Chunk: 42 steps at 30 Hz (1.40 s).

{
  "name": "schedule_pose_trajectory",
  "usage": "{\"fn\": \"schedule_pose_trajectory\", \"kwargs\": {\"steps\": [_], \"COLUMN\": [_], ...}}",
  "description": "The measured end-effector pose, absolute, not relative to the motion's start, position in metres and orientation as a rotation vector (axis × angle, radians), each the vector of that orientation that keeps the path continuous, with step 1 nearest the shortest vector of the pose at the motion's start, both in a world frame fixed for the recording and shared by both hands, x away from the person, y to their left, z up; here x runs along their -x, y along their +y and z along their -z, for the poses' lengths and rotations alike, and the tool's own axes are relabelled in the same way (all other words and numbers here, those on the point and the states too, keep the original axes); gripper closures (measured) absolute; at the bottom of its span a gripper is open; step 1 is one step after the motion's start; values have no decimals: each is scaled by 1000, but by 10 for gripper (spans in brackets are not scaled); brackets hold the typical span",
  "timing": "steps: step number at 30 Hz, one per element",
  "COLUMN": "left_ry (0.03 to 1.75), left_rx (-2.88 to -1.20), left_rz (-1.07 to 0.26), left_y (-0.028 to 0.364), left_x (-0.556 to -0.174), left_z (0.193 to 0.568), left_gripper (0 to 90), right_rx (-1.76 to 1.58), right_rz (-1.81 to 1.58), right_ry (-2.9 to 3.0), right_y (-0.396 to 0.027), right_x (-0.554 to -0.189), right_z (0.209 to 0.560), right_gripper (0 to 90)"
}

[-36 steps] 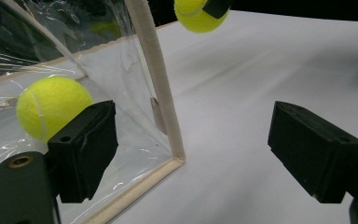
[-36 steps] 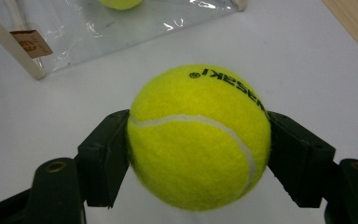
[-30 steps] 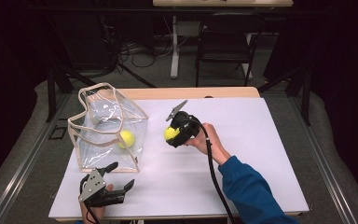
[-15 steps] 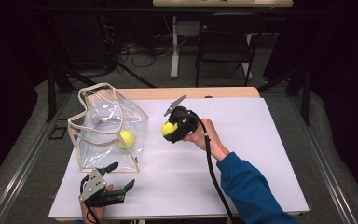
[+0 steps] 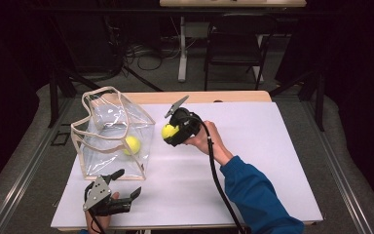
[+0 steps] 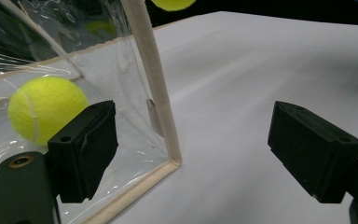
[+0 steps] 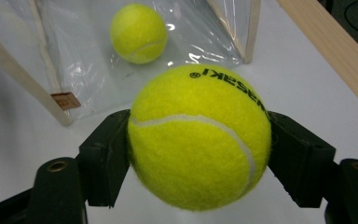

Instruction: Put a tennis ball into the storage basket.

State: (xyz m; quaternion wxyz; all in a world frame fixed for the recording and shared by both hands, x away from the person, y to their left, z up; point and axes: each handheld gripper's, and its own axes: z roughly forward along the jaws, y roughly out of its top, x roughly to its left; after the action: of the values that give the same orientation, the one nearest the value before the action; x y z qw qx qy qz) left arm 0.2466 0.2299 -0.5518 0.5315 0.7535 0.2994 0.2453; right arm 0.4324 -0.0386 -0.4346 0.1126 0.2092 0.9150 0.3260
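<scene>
My left jaws (image 5: 126,194) rest wide and empty on the counter (image 5: 253,170) beside the bag (image 5: 112,134). My right jaws (image 5: 169,132) clamp the ball (image 7: 198,137) above the counter; I should carry it over the bag's mouth before letting go.

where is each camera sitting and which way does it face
High view: above the near table edge, looking forward and down; shows both grippers, a hand, a blue sleeve.
Left gripper view: on the left gripper, facing the bag corner; open jaws.
Right gripper view: on the right gripper, facing the bag; jaws clamp a ball.
All share the bag with the ball inside.
</scene>
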Motion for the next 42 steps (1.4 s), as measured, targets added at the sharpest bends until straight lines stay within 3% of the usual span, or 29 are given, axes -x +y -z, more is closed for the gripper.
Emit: {"fn": "schedule_pose_trajectory", "kwargs": {"steps": [42], "left_ry": [723], "left_rx": [-1781], "left_rz": [-595], "left_y": [233], "left_x": [-246], "left_z": [551], "left_gripper": [160], "right_rx": [-599], "right_rz": [-1135], "right_ry": [2546], "right_y": [-13], "right_x": [-439], "right_z": [399], "right_gripper": [270]}}
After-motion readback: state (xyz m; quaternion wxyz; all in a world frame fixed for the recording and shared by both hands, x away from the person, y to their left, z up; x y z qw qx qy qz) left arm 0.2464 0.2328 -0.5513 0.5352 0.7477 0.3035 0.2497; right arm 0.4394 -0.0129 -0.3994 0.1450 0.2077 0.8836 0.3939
